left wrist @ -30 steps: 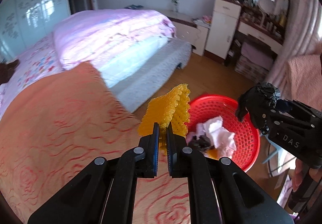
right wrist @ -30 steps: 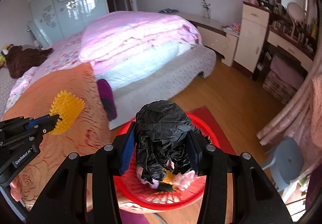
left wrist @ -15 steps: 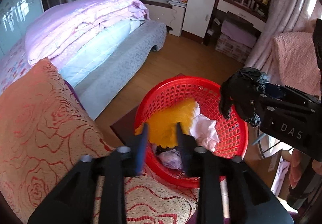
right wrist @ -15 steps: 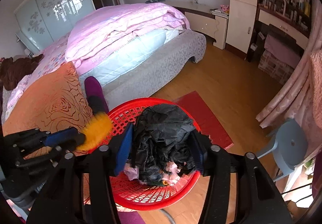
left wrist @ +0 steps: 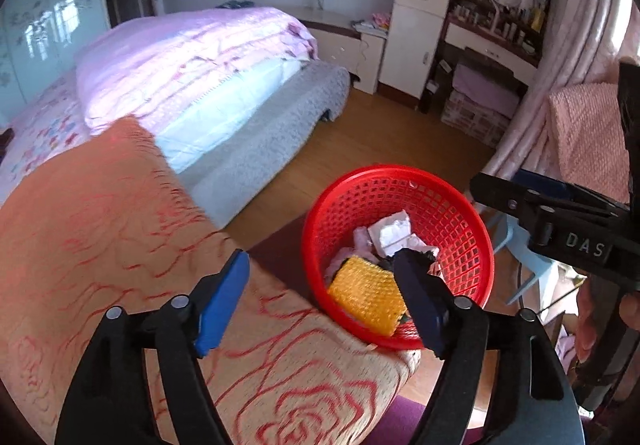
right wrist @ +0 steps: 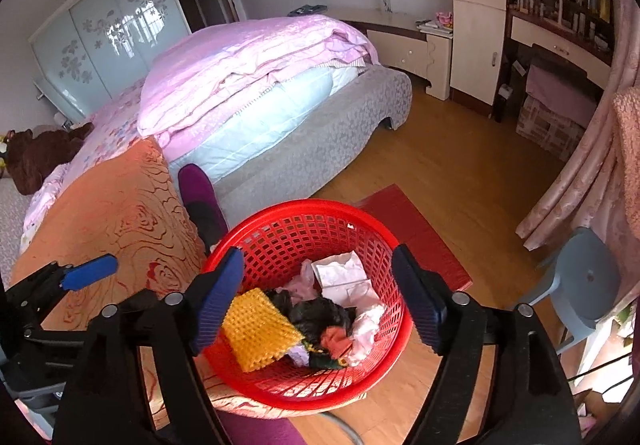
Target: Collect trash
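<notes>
Resting in red lattice basket (right wrist: 320,221): bumpy yellow mesh (right wrist: 256,329), crinkled black bag (right wrist: 320,319).

Right finger of left gripper (left wrist: 322,277) overlaps the 3 o'clock edge of yellow mesh pad (left wrist: 366,295) and part of red basket (left wrist: 400,171) rim at 5 o'clock. In right wrist view, left finger of right gripper (right wrist: 318,273) covers basket rim (right wrist: 304,205) at 9 o'clock and one corner of the pad (right wrist: 256,329). Black crumpled bag (right wrist: 316,315) half buried under white paper (right wrist: 342,273); small scraps beneath too tangled to identify. Bottles on dresser shelf (right wrist: 560,17) too small to tell apart. Blue stool (right wrist: 588,285) partly cut off near 4 o'clock. Brown plush object (right wrist: 36,157) at 9 o'clock cropped
</notes>
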Demonstrator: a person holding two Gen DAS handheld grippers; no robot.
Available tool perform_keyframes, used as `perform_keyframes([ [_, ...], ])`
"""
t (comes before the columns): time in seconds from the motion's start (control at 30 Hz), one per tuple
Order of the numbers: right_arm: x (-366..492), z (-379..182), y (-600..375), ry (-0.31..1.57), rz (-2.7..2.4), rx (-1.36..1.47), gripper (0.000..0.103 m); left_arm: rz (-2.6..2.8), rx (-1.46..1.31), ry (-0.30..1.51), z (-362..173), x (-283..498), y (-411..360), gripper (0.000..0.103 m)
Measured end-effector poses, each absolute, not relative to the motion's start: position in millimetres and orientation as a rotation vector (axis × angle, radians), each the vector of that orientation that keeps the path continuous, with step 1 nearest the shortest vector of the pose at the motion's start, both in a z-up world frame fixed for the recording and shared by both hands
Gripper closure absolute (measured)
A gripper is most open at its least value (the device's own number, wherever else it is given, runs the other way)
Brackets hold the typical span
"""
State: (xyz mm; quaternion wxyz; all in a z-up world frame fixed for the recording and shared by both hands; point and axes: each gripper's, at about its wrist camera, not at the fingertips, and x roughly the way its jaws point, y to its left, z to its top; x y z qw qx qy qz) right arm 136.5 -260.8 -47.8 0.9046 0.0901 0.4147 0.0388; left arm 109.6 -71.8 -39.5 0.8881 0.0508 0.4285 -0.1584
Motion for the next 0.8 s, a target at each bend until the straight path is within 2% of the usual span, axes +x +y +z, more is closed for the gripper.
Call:
perform_keyframes([
  [0.3,75.9,-14.3,-236.1,0.750,0.071,0.166,0.007,-0.150,0.131,0.743,-2.6,58.8,-32.1,0.016],
  [0.43,46.4,2.5,-224.4,0.691,0.058,0.172,0.007,-0.083,0.137,0.680,15.4,37.7,-20.8,0.011],
  [0.8,5.9,13.5,-198.8,0.596,0.035,0.128,0.007,-0.045,0.131,0.623,27.3,-1.1,-5.1,0.010],
])
